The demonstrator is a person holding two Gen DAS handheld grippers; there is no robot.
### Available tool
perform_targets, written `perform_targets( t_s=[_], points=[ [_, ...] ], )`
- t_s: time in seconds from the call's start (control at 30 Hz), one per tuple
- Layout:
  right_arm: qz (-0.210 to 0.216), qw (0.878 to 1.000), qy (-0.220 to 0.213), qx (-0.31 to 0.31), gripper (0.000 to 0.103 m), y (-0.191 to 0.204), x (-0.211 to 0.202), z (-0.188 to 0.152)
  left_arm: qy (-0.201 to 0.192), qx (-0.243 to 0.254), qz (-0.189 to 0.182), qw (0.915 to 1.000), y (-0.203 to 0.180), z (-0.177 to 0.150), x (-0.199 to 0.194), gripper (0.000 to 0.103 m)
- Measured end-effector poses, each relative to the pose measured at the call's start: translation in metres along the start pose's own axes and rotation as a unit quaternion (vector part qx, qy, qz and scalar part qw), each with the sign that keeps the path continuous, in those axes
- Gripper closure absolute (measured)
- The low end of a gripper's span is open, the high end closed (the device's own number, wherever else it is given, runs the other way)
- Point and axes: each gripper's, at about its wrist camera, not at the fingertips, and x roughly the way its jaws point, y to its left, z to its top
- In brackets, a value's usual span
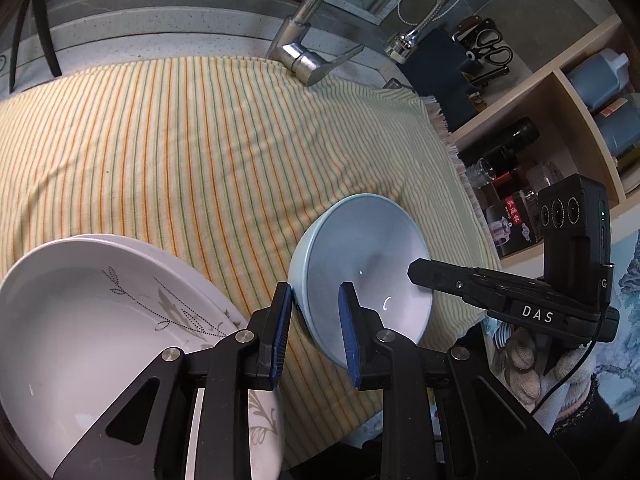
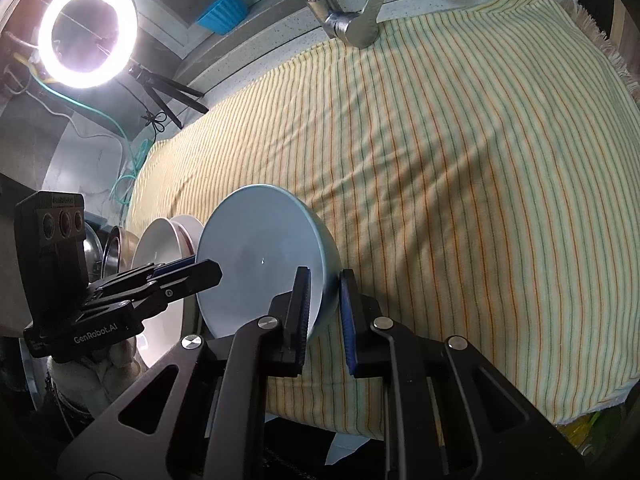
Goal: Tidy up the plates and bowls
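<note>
You hold pale blue bowl (image 1: 360,272) tilted on edge above striped cloth (image 1: 200,140) on table, near its front edge. Left hand-held gripper (image 1: 314,334) clamps near rim; right hand-held gripper (image 2: 325,320) clamps opposite rim. Two-sided grip likely steadies bowl for lift toward white plates (image 1: 100,312) stacked just beside it. Bowl: plain, glossy, light blue, smooth inside, empty, no chips visible.

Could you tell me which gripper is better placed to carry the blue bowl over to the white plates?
Left: the left gripper clamps the blue bowl beside the white plates.
</note>
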Motion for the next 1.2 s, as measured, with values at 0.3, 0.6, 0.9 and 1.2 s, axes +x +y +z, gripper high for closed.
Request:
perform_targets(
  t_s=[0.3, 0.6, 0.9, 1.2],
  points=[
    [0.01, 1.0, -0.017, -0.018, 0.088, 0.026, -0.013, 0.007, -0.033, -0.001, -0.001, 0.9994, 0.005, 0.001, -0.034, 0.081],
    [0.028, 0.998, -0.02, -0.056, 0.088, 0.077, -0.01, 0.014, -0.074, -0.021, 0.009, 0.997, 0.026, -0.005, -0.078, 0.081],
    [0.053, 0.993, -0.013, -0.101, 0.088, 0.139, 0.004, 0.014, -0.109, -0.052, 0.028, 0.9923, 0.061, -0.02, -0.122, 0.081],
    [0.081, 0.987, 0.001, -0.141, 0.088, 0.199, 0.023, 0.01, -0.137, -0.084, 0.047, 0.9858, 0.1, -0.041, -0.165, 0.081]
  ],
)
